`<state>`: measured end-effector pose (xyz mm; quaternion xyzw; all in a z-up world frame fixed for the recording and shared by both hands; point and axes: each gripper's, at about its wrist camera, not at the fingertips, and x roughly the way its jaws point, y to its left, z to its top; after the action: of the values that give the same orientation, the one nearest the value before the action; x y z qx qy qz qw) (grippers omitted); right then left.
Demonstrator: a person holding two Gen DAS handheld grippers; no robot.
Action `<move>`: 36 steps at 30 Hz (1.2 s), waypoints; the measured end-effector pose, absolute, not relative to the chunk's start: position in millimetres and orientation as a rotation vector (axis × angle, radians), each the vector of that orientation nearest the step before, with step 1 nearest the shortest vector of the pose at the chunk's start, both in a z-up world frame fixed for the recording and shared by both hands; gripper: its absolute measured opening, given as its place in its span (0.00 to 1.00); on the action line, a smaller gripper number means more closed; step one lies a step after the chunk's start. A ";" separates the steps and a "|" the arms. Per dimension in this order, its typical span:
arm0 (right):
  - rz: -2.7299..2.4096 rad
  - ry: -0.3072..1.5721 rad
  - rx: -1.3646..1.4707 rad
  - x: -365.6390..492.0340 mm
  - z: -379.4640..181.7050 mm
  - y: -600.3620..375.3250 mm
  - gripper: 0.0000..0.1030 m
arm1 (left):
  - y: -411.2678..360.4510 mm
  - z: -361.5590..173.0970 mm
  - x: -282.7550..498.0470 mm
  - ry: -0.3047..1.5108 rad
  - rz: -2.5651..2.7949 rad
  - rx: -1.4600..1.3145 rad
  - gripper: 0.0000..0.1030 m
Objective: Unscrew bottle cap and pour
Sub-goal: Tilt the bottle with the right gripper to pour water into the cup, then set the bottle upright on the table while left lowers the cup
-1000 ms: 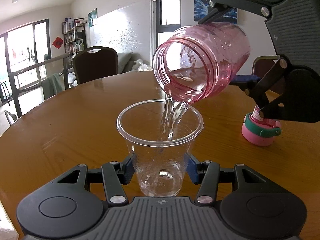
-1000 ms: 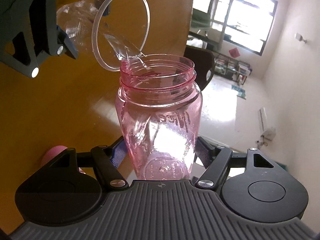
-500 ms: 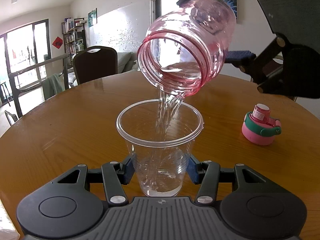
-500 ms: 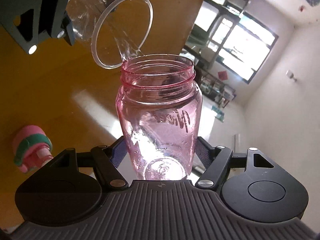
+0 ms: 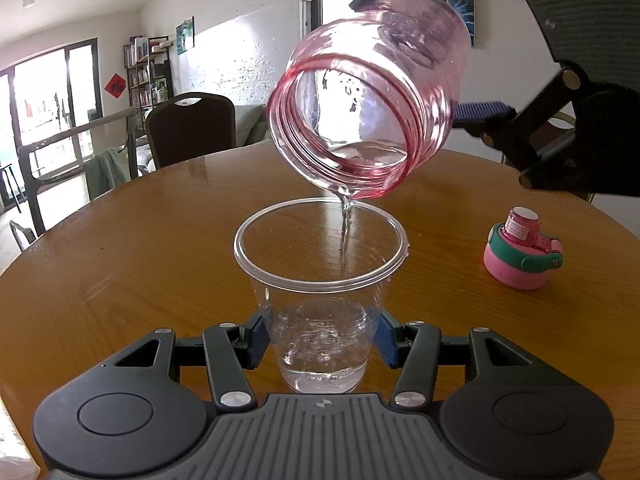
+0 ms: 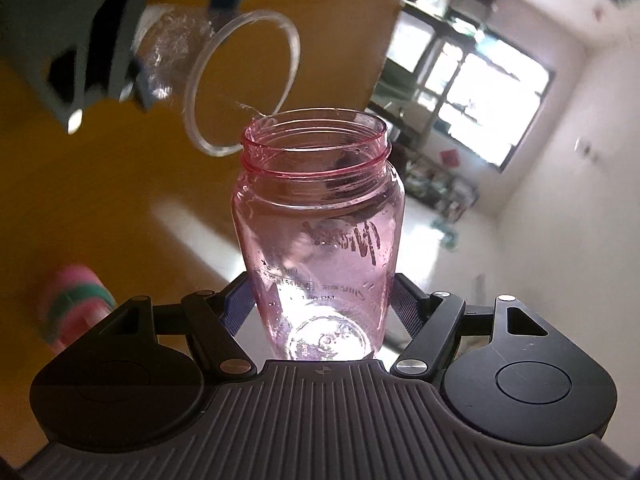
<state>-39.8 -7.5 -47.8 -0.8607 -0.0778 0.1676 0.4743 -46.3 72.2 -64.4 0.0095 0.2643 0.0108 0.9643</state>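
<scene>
A clear plastic cup (image 5: 320, 280) stands on the round wooden table (image 5: 140, 248), and my left gripper (image 5: 320, 340) is shut on its lower half. Water fills the cup's bottom. Above it, my right gripper (image 6: 320, 304) is shut on a pink see-through bottle (image 5: 368, 116), tipped mouth-down over the cup. A thin stream of water (image 5: 345, 224) runs from the bottle's lip into the cup. In the right wrist view the bottle (image 6: 320, 232) looks nearly drained, with the cup (image 6: 240, 84) beyond its mouth. The pink and green cap (image 5: 522, 252) lies on the table to the right.
A dark chair (image 5: 190, 128) stands behind the table's far edge. The table's rim (image 5: 48, 236) curves close on the left. Bare wood lies left of the cup and between the cup and the cap (image 6: 76, 300).
The bottle has been tipped steeper and raised; its flow has thinned from a broad gush to a narrow trickle. The water level in the cup has risen. The cup has stayed put.
</scene>
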 end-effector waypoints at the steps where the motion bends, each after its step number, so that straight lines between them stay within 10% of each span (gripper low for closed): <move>1: 0.424 -0.168 -2.074 -41.7 -44.6 -8.9 0.72 | 72.2 -64.5 -46.4 0.535 0.022 0.020 0.51; 20: 0.702 0.684 -0.744 19.6 17.8 -76.9 0.72 | 70.4 -61.2 -43.9 0.560 0.027 0.053 0.52; 36: 0.703 0.680 -0.270 32.2 -36.8 -134.3 0.73 | 66.4 -65.7 -42.9 0.609 0.043 0.063 0.51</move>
<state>32.2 -134.3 -36.8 -0.1294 0.3256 0.3366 0.8741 -42.9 66.4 -65.7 0.0309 0.2995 0.0214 0.9533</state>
